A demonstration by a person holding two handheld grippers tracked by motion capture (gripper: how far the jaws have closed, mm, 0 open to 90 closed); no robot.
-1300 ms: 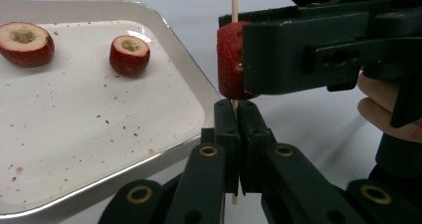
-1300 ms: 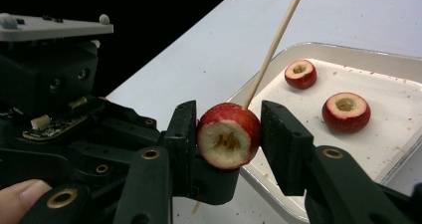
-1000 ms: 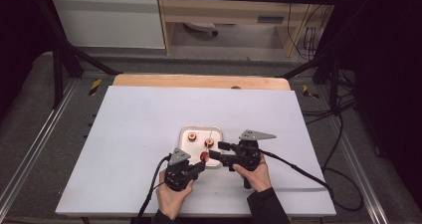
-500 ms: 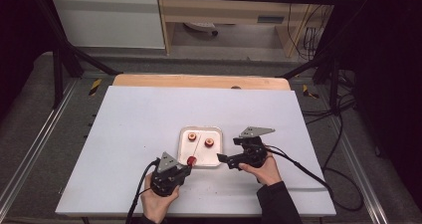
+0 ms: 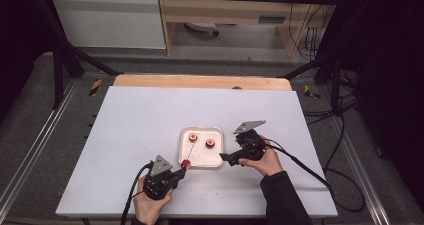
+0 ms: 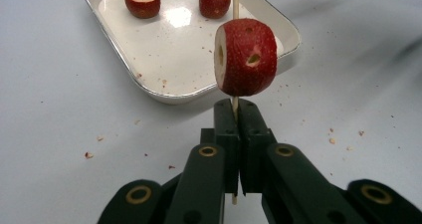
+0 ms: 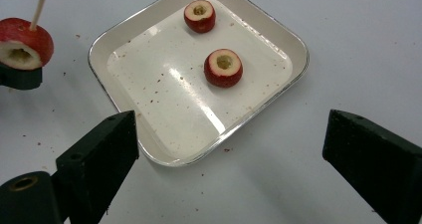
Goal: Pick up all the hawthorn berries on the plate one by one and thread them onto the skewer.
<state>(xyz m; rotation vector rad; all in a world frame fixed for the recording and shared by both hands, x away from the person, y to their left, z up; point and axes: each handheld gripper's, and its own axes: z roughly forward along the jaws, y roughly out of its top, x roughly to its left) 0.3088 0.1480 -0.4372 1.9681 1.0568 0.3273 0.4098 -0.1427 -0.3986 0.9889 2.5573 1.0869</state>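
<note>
Skewer (image 6: 232,104) with one red fruit piece (image 6: 246,56) has drawn back from the tray (image 5: 217,157), clamped in left tongs (image 5: 181,169); right tongs (image 5: 226,158) (jaws wide, empty) face two pieces (image 7: 223,67) ahead on it.

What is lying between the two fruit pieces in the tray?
Nothing whole: in the right gripper view, bare tray floor with a few crumbs separates the far piece from the near piece.
</note>
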